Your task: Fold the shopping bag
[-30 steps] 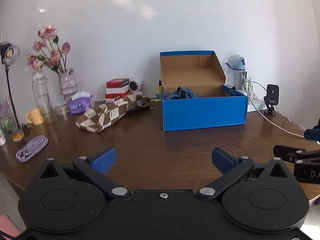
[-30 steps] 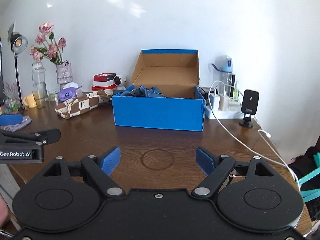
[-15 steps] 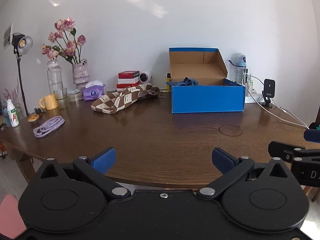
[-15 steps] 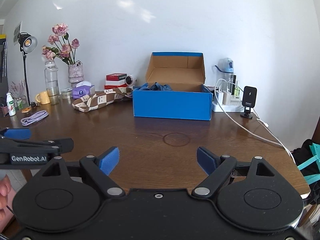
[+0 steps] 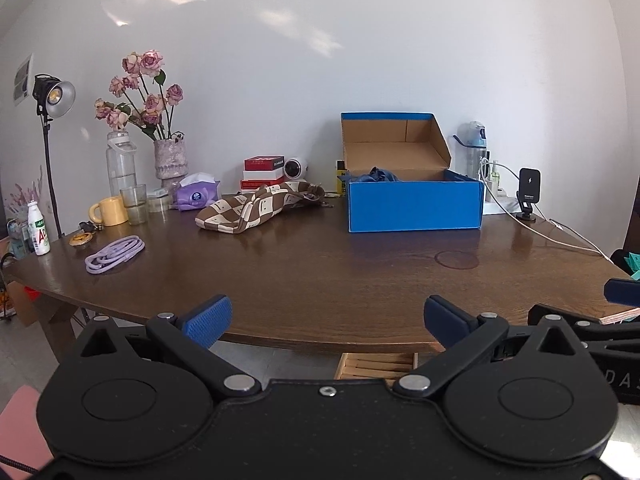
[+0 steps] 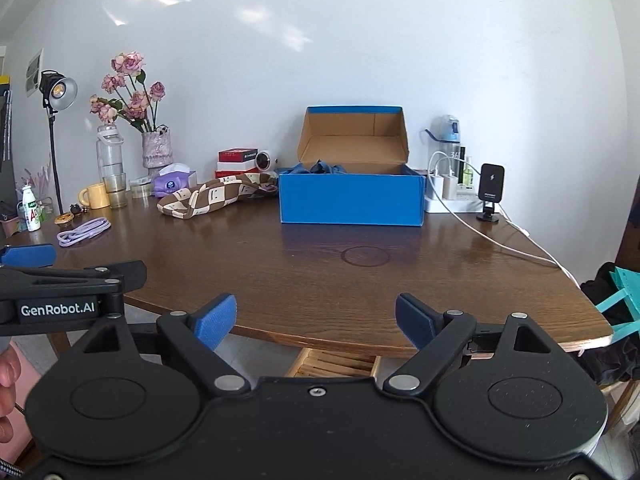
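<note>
A blue fabric shopping bag point(image 5: 374, 176) lies bunched inside an open blue cardboard box point(image 5: 414, 206) at the back of the wooden table point(image 5: 320, 272); it also shows in the right wrist view point(image 6: 318, 169), in the box point(image 6: 352, 204). My left gripper point(image 5: 326, 318) is open and empty, held off the table's near edge. My right gripper point(image 6: 316, 320) is open and empty, also back from the near edge. Each gripper shows at the side of the other's view.
A brown checkered pouch point(image 5: 256, 208) lies left of the box. Vase of roses point(image 5: 170, 160), mugs, tissue pack, purple cable point(image 5: 116, 254) and lamp stand at the left. Charger, phone stand point(image 6: 491, 190), bottle and white cable are at the right. A teal bag point(image 6: 624, 292) hangs off the right edge.
Both grippers have pulled back from over the table to beyond its near edge, so the box and table look farther away. Both stay open and empty.
</note>
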Action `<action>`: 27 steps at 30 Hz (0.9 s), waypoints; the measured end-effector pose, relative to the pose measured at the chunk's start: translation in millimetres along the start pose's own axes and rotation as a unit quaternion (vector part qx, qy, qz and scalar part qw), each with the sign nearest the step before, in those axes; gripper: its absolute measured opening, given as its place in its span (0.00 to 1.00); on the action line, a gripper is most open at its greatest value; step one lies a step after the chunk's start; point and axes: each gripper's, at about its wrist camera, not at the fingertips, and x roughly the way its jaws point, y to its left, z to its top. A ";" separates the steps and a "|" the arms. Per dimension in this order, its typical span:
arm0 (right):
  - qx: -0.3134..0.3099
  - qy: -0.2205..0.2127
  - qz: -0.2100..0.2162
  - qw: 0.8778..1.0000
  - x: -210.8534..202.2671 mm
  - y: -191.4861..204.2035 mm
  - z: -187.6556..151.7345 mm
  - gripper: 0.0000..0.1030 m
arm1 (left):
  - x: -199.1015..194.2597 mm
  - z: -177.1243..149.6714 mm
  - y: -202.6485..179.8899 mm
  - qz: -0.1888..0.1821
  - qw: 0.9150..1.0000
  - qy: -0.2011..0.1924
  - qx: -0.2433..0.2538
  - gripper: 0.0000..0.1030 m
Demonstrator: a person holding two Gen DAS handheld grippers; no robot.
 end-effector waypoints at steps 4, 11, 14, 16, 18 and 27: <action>-0.008 -0.004 -0.004 1.000 -4.8 4.3 -1.5 0.87 | -2.1 -6.9 0.6 -0.006 1.000 0.006 0.007 1.00; -0.003 -0.012 -0.002 1.000 -6.6 11.0 -5.5 0.89 | -2.1 -10.4 6.4 0.001 1.000 0.008 0.002 1.00; -0.007 -0.011 0.002 1.000 -6.6 13.0 -8.2 0.89 | -3.8 -11.4 7.2 -0.003 1.000 0.005 0.003 1.00; -0.006 -0.014 -0.001 1.000 -8.2 13.0 -8.7 0.89 | -4.8 -12.6 7.2 -0.007 1.000 0.004 0.005 1.00; -0.003 -0.015 -0.005 1.000 -9.3 12.2 -8.6 0.89 | -5.2 -14.4 7.3 -0.013 1.000 0.006 0.004 1.00; 0.000 -0.024 -0.004 1.000 -13.6 9.4 -9.7 0.89 | -5.9 -17.5 6.9 -0.025 1.000 0.009 0.002 1.00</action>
